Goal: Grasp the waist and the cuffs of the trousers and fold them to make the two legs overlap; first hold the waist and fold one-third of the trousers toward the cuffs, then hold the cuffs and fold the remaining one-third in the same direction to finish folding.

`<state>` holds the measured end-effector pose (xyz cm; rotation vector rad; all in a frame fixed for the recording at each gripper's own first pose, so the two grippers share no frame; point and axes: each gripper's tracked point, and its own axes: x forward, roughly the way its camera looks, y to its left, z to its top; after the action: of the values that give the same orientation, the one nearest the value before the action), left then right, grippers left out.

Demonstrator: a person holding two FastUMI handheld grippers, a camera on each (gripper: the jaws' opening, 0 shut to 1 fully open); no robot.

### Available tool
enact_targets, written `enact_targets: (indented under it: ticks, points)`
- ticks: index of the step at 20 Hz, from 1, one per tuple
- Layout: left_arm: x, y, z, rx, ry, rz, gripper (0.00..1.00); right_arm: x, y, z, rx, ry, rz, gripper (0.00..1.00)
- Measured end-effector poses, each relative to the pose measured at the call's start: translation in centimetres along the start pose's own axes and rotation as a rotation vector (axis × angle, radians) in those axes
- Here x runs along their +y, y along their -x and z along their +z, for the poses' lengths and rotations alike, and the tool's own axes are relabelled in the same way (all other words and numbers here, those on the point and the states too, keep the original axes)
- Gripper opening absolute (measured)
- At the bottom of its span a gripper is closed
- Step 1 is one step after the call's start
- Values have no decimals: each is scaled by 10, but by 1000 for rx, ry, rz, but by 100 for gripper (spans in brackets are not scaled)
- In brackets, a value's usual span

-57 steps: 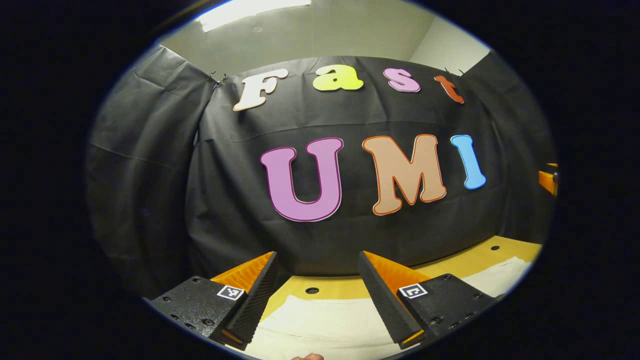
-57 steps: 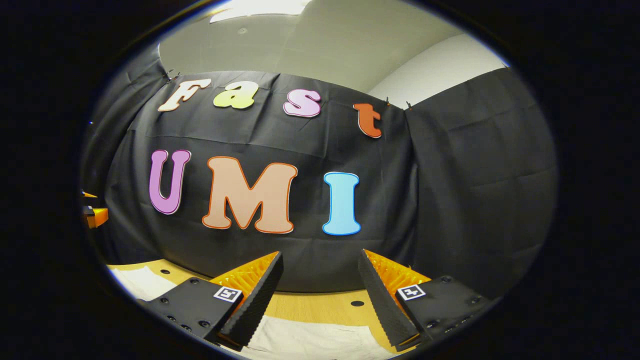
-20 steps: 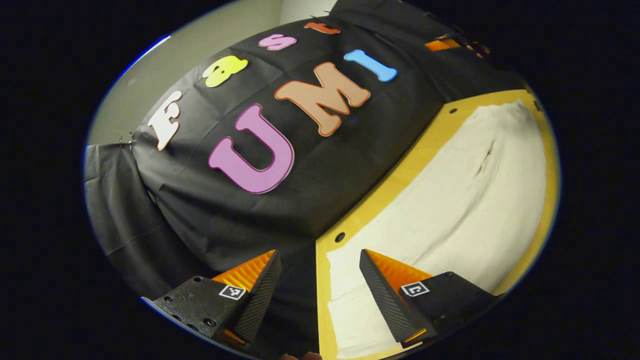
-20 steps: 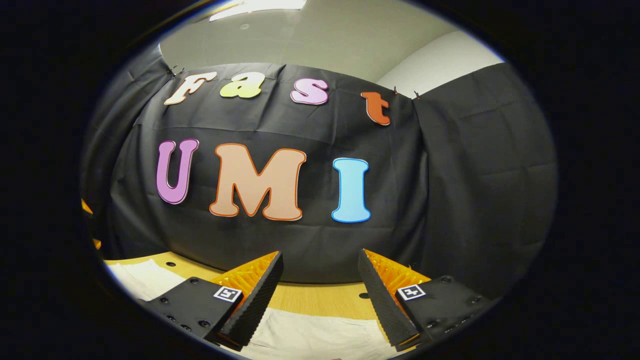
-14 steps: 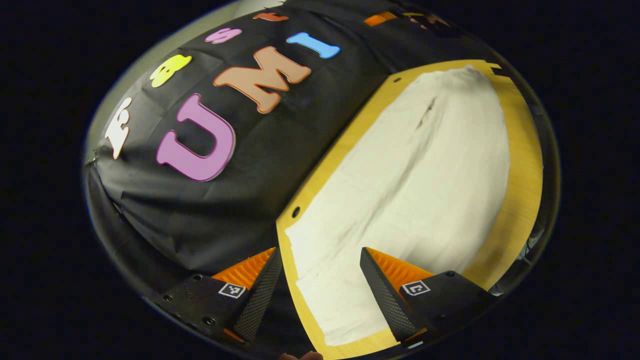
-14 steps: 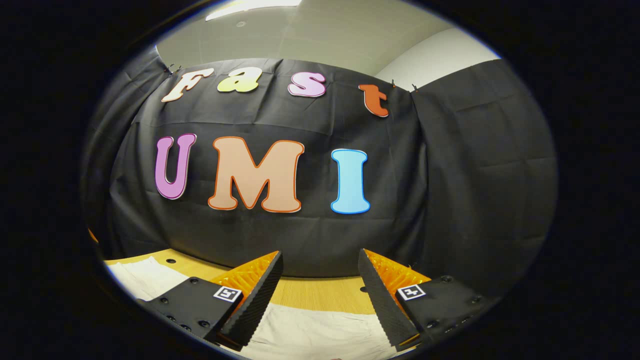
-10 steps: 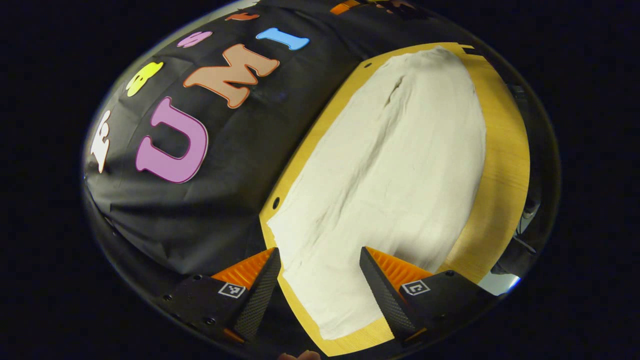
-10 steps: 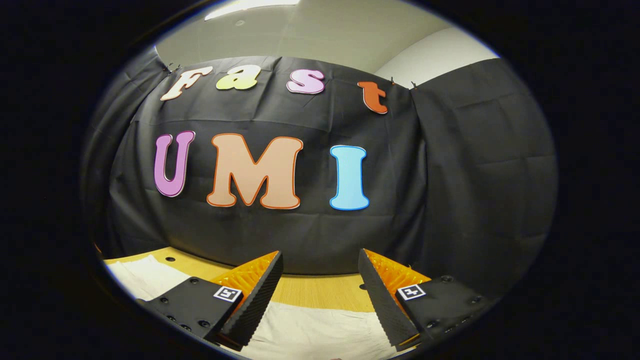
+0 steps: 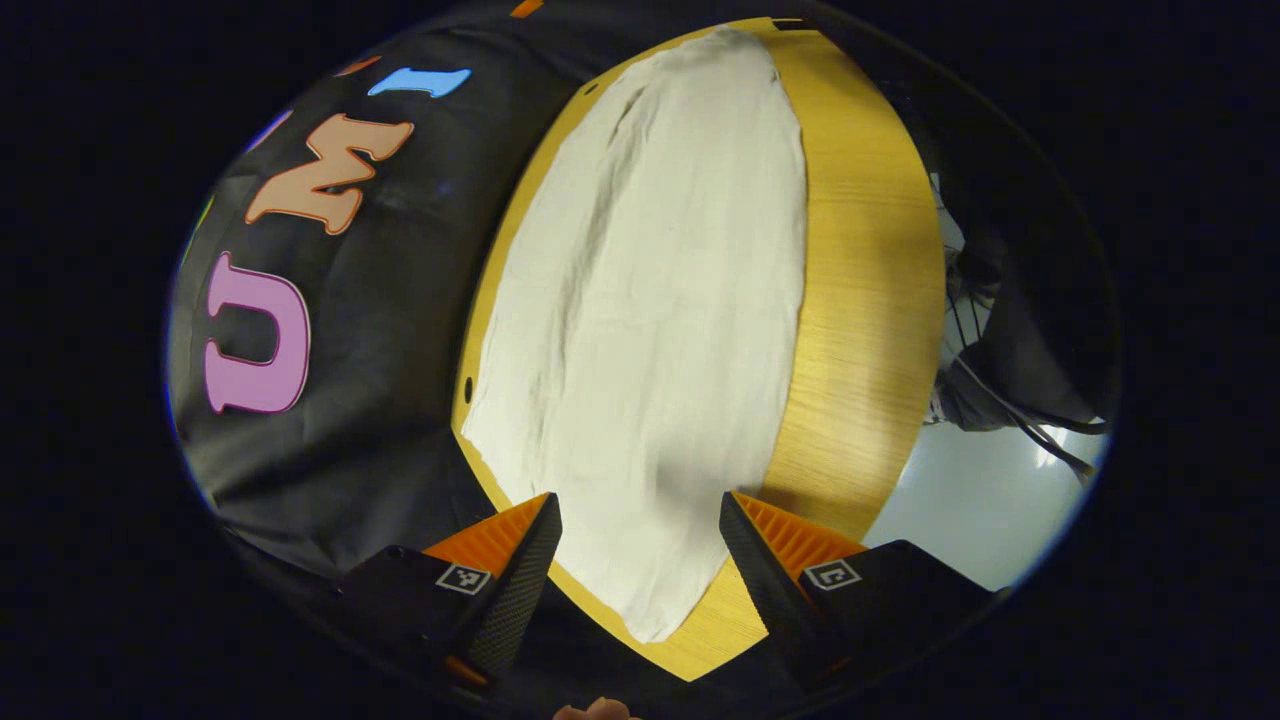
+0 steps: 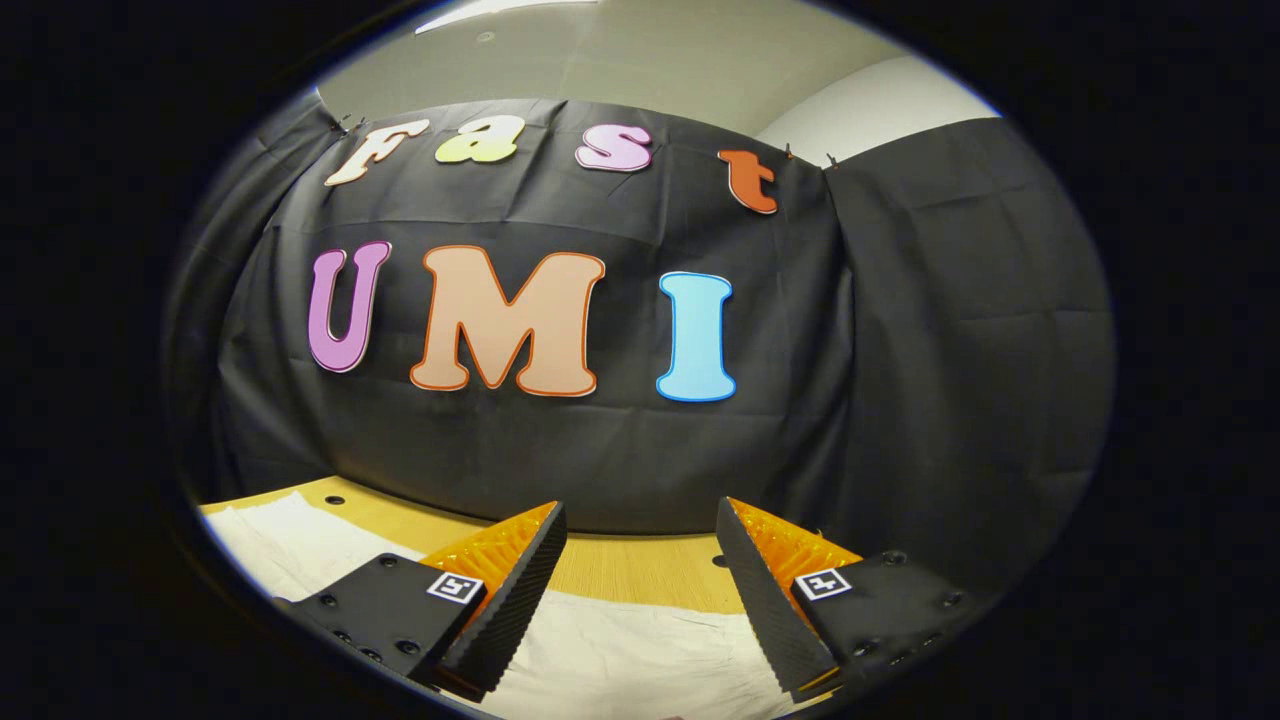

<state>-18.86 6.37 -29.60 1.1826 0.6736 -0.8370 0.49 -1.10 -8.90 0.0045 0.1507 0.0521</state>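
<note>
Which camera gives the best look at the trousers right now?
The left gripper view: the trousers lie spread along the wooden table, nearly their whole length visible. The right gripper view looks toward the booth wall and catches just strips of the fabric at its lower edge.

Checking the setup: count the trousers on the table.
1: white trousers lie flat along the wooden table, between the open left gripper fingers; more could be hidden.
</note>
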Motion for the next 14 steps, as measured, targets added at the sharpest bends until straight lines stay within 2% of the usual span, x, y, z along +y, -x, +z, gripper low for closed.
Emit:
enact_targets:
  ticks: [4,7,11,14]
  points:
    - [-17,-4,-15,48,-36,-64,97,-7,-2,-2,8,1,-13,97]
    - [-19,-10,-10,47,-80,-82,92,-11,0,-2,9,12,-21,97]
    - [-7,-22,-13,55,-81,-76,89,-16,0,-4,16,46,-27,97]
    - [5,-30,-11,54,-112,-42,89,-17,0,-5,23,64,-28,97]
